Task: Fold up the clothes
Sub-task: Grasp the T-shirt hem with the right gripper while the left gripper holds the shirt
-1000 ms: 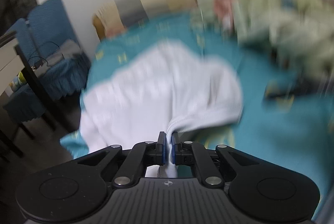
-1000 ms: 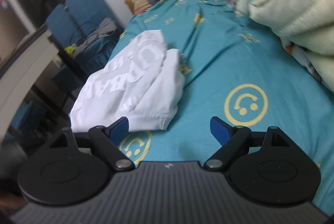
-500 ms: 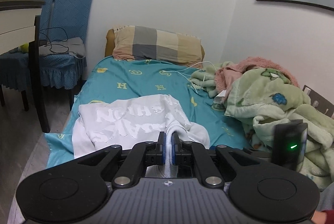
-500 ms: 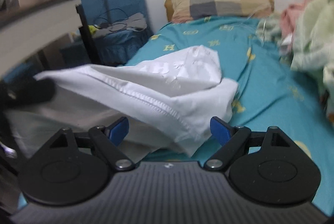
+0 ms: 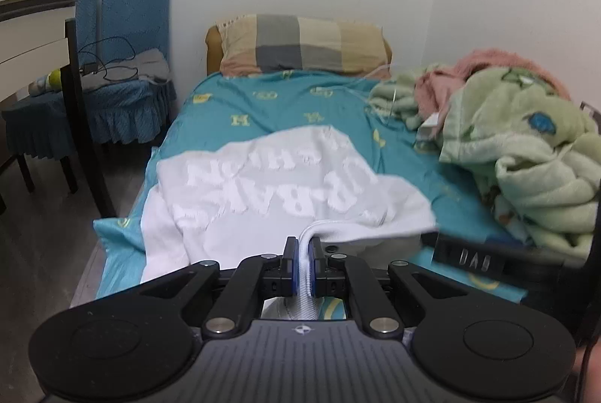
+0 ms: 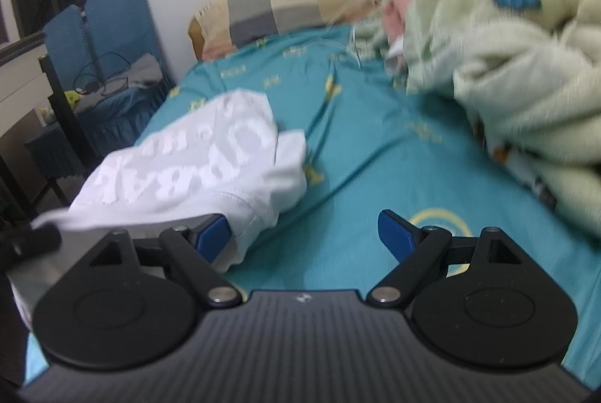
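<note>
A white T-shirt with raised white lettering lies bunched on the teal bed sheet, near the bed's left edge. My left gripper is shut on a hem of the shirt and holds it lifted at the foot end. The shirt also shows in the right wrist view, at the left. My right gripper is open and empty, low over the sheet, its left fingertip against the shirt's near fold. The right gripper's body shows at the right of the left wrist view.
A heap of green and pink blankets fills the bed's right side. A checked pillow lies at the head by the wall. Blue-covered chairs and a dark-framed table stand left of the bed.
The left gripper, still shut on the hem, steadied at the foot end with the shirt spread before it. The right gripper dropped from behind the lifted cloth to beside its right fold.
</note>
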Motion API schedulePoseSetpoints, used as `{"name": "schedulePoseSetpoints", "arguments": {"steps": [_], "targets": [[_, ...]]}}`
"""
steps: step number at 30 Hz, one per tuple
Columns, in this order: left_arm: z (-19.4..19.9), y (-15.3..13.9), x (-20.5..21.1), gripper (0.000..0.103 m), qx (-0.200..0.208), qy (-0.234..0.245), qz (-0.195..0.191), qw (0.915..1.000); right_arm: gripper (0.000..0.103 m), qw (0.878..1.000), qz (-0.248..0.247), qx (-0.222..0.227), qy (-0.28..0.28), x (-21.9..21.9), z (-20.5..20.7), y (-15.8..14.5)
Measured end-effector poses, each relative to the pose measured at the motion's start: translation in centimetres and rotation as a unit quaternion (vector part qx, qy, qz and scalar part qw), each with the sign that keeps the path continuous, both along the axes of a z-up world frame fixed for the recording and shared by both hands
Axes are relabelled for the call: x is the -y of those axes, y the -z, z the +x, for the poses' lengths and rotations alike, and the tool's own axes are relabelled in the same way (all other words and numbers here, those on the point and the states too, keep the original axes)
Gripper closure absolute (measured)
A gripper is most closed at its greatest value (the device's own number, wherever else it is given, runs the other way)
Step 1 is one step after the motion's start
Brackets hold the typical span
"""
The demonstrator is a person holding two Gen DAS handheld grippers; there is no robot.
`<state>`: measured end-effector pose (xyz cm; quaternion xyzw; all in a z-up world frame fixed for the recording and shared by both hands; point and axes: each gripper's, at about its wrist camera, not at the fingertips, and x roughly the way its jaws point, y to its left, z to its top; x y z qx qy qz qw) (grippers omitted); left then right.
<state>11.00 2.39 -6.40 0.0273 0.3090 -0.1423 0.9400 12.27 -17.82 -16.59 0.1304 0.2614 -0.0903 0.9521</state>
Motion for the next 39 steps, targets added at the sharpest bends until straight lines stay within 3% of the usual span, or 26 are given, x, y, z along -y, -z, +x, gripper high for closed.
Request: {"name": "schedulePoseSetpoints", "arguments": {"steps": [4,5,9,13,15,20,26,33,39], "targets": [[0.1,0.7,-0.1,0.097,-0.013,-0.012,0.019,0.9997,0.018,1.000,0.011,0.001,-0.026,-0.1,1.7,0.4],[0.2,0.8,-0.1,0.097,-0.016,-0.015,0.021,0.9995,0.020,0.999,0.018,-0.022,-0.037,-0.2,2.4,1.1],[0.1,1.1,0.1,0.096,-0.021,-0.013,0.032,0.9992,0.044,0.993,0.027,-0.088,-0.069,-0.8,4.7,3.6],[-0.4,1.3,0.8,0.090,-0.015,-0.002,0.048,0.9988,0.079,0.997,0.001,-0.044,-0.064,-0.9,4.3,2.6],[-0.7,1.4,1.2,0.086,-0.007,0.006,0.058,0.9983,0.086,0.998,0.007,-0.013,-0.063,-0.7,3.7,1.7],[-1.2,2.6,2.6,0.068,-0.005,0.020,0.096,0.9952,0.090,0.997,0.030,0.037,-0.062,0.0,2.5,-0.1],[-1.6,4.3,4.4,0.057,-0.009,0.023,0.130,0.9913,0.092,0.994,0.057,0.062,-0.067,0.4,2.1,-1.2],[-1.0,5.6,5.6,0.052,-0.006,-0.053,0.163,0.9851,0.092,0.989,0.089,0.100,-0.061,1.2,1.3,-2.4],[-1.4,4.6,4.2,0.049,-0.008,-0.175,0.153,0.9726,0.092,0.986,0.092,0.135,-0.032,2.0,0.4,-3.2]]}}
